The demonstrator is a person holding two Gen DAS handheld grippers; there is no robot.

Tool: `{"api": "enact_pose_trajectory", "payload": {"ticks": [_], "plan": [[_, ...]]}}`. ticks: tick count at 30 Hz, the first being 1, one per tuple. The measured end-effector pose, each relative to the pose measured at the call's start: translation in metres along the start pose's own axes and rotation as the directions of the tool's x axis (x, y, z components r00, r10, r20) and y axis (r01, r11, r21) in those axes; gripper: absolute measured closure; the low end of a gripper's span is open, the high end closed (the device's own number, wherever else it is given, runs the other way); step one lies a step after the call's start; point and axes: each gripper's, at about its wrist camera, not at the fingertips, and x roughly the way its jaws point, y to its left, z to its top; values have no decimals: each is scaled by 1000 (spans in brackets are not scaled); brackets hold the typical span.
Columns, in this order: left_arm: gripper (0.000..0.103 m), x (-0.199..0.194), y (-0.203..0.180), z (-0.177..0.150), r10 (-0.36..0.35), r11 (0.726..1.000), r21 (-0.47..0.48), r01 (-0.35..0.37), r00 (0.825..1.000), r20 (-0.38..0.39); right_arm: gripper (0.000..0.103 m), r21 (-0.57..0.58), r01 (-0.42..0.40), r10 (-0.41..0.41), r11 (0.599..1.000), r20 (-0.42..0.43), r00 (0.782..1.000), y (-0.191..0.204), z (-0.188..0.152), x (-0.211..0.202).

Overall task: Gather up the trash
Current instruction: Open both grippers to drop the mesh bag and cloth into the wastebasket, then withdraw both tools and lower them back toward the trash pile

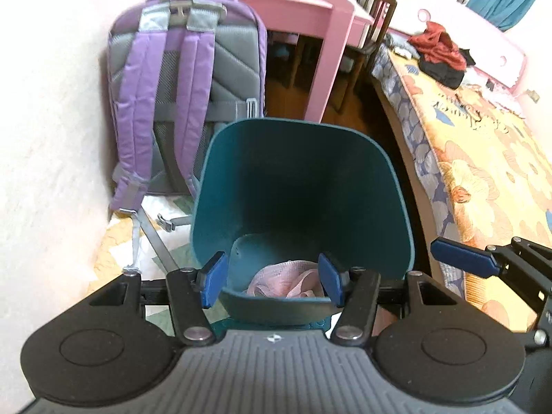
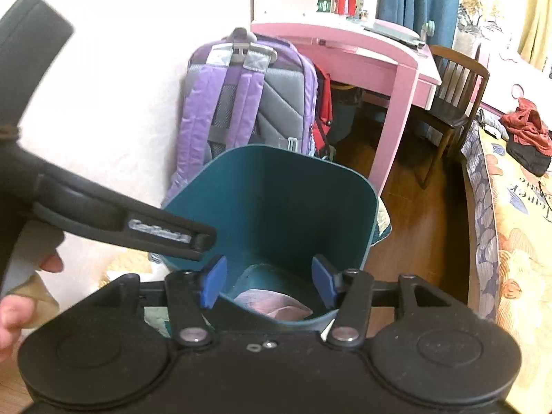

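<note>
A teal trash bin stands on the floor right below both grippers; it also shows in the right wrist view. A crumpled pink wad of trash lies at its bottom, also seen in the right wrist view. My left gripper is open and empty, its blue fingers over the bin's near rim. My right gripper is open and empty, over the same rim. A blue finger of the right gripper shows at the right of the left wrist view. The left gripper's handle crosses the right wrist view.
A purple and grey backpack leans on the white wall behind the bin. A pink desk and a wooden chair stand further back. A bed with a floral cover and clothes runs along the right.
</note>
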Motion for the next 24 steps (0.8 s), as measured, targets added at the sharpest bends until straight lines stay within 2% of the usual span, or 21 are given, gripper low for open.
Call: {"api": "enact_pose_trajectory", "payload": {"ticks": [5, 12, 14, 17, 21, 24], "plan": [[46, -36, 1, -20, 25, 999, 25, -27, 997, 70, 41, 52, -41, 38, 998, 52, 998, -3, -7, -34], [38, -72, -1, -55, 54, 998, 29, -59, 989, 135, 32, 110, -109, 94, 988, 133, 987, -5, -23, -77], [32, -79, -2, -65, 56, 998, 32, -61, 988, 143, 31, 116, -123, 106, 986, 145, 984, -3, -28, -85], [31, -89, -3, -84, 57, 998, 32, -63, 987, 148, 26, 121, -149, 130, 981, 158, 979, 1, -41, -97], [24, -96, -1, -106, 56, 998, 9, -58, 990, 132, 18, 124, -178, 157, 976, 166, 974, 7, -58, -110], [23, -100, 4, -124, 57, 998, -8, -56, 991, 118, 14, 140, -198, 173, 970, 171, 970, 10, -71, -117]]}}
